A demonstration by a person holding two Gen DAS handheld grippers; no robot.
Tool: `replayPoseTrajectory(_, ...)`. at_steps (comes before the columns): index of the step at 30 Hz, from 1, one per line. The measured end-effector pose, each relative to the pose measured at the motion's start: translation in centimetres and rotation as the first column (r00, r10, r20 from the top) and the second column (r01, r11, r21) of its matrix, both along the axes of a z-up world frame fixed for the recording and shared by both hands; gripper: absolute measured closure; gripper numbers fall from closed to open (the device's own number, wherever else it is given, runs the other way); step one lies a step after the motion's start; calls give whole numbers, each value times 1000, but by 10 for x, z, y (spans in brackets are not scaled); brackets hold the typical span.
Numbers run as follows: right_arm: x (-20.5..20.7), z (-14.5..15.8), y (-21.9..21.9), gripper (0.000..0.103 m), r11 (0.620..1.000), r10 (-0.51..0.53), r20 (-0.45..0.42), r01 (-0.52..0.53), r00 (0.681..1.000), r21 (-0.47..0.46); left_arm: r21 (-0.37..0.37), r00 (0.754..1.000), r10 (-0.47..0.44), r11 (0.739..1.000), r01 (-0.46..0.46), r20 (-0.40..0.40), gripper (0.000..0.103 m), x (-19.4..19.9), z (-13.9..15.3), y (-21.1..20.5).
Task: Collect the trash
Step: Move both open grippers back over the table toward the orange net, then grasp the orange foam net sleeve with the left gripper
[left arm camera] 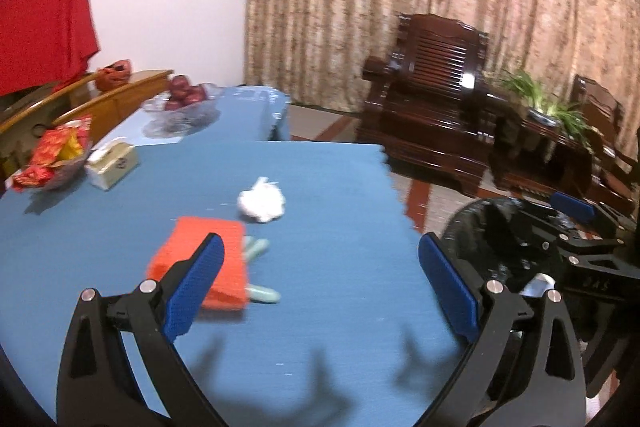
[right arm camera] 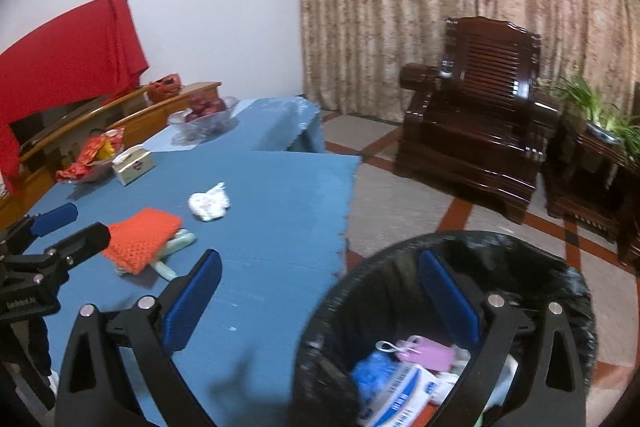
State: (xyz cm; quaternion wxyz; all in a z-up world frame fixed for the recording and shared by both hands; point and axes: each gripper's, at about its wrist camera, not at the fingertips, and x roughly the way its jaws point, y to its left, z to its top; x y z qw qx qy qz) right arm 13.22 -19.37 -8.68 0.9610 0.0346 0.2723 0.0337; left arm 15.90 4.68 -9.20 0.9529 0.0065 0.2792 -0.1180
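Crumpled tissue sits loose on the blue table, not yet binned.

The bin with its black liner beside the table already holds wrappers and paper; the orange cloth lies near the tissue. Left gripper and right gripper both gape wide, empty: some trash collected, tissue left.

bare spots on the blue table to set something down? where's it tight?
Free: the near strip of the blue tablecloth, between the orange knitted cloth and the front edge; also the stretch from the crumpled white tissue to the right edge beside the black-lined trash bin. Crowded: far left, around the cream tissue box and glass snack bowl.
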Motion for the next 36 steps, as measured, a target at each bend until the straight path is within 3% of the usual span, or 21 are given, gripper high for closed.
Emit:
replayPoseTrajectory(8, 26, -3, 40, 6, 998, 60, -3, -60, 998, 2, 4, 995, 101, 995, -101, -7, 8, 11, -1, 45)
replayPoseTrajectory(18, 54, -16, 69, 6, 995, 99, -29, -99, 995, 5, 12, 980, 188, 982, -187, -59, 8, 32, -24, 83)
replayPoseTrajectory(24, 69, -31, 84, 6, 992, 121, -58, -122, 991, -21, 22, 973, 205, 979, -204, -108, 8, 55, -49, 95)
replayPoseTrajectory(33, 85, -49, 91, 6, 991, 126, -103, -129, 987, -24, -26, 963, 195, 979, -203, -184, 9, 84, -75, 100)
replayPoseTrajectory(34, 86, -50, 91, 6, 991, 127, -106, -131, 986, -25, -30, 963, 192, 979, -201, -189, 11, 85, -76, 99)
replayPoseTrajectory(36, 87, -52, 92, 6, 991, 129, -109, -133, 986, -28, -36, 962, 176, 982, -187, -207, 28, 89, -81, 97)
